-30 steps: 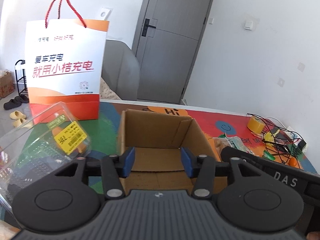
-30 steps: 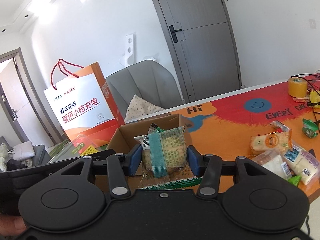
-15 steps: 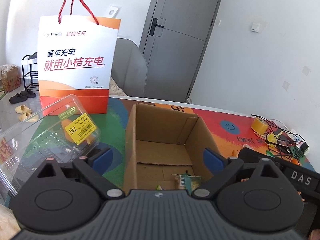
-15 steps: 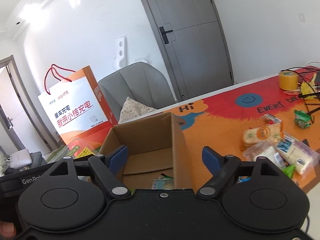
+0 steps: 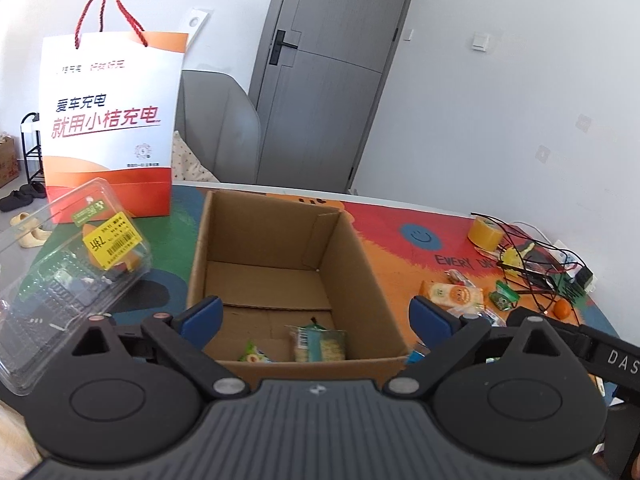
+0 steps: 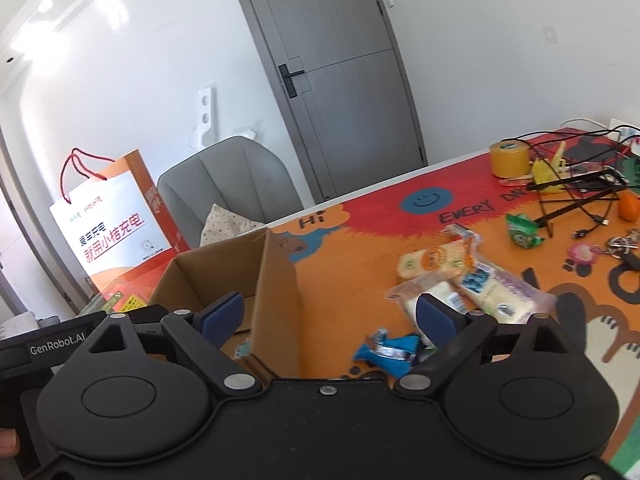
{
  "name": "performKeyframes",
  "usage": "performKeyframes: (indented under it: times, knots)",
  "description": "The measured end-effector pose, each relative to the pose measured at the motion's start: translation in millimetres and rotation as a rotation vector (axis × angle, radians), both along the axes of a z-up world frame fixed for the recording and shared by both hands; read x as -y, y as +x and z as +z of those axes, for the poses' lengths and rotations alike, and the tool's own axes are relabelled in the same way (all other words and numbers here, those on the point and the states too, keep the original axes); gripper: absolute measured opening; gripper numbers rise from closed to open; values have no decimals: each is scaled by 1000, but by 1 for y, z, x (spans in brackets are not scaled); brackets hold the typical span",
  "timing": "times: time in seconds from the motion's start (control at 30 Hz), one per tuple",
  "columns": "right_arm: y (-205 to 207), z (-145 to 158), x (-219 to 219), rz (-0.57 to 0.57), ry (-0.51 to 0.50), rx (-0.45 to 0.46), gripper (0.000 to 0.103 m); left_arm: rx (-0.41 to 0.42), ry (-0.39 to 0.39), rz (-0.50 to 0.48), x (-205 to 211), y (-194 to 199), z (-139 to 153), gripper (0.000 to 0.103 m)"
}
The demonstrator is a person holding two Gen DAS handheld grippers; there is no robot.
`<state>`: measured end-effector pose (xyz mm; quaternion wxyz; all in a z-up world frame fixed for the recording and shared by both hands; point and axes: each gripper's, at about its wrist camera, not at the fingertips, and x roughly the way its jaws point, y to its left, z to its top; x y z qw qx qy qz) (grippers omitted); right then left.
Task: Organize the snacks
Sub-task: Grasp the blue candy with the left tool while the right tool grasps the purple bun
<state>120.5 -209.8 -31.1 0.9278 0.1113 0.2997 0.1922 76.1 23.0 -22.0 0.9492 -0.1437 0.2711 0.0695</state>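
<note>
An open cardboard box (image 5: pixel 352 256) stands on the colourful table mat; it also shows in the right wrist view (image 6: pixel 276 280). Inside at its near end lie a clear snack pack with a barcode (image 5: pixel 318 344) and a small green packet (image 5: pixel 252 356). My left gripper (image 5: pixel 316 318) is open and empty over the box's near edge. My right gripper (image 6: pixel 330 318) is open and empty, above the box's right wall. To its right lie loose snacks: a blue wrapper (image 6: pixel 390 352), an orange-label pack (image 6: pixel 434 260) and white packs (image 6: pixel 496 288).
An orange-and-white paper bag (image 5: pixel 112 128) stands behind the box on the left. A clear plastic clamshell (image 5: pixel 68 280) lies left of the box. A yellow tape roll (image 6: pixel 510 158), black cables (image 6: pixel 576 196), a green packet (image 6: pixel 522 232) and a small orange (image 6: pixel 630 206) lie at the right.
My right gripper opened and dropped the barcoded snack pack into the box, then swung right toward the loose snacks. My left gripper opened wide and rose a little.
</note>
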Motion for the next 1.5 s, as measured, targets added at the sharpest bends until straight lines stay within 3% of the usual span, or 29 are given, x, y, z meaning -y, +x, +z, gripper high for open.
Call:
performKeyframes:
  times: [0.67,0.77,0.93,1.03,1.5]
  knots:
    - [-8,-16,83,-128,19,-27,93,36,-11,-157,64,10,3,96]
    - [-6,-20,88,-132,20,-44,88,34,-3,-189,75,15,1,91]
    - [0,-32,91,-125,19,-82,78,11,-8,-238,88,26,-7,69]
    - [3,-40,90,-117,11,-103,73,-9,-13,-258,94,33,-15,63]
    - [22,-74,86,-88,-13,-193,65,-84,-3,-285,115,64,-46,53]
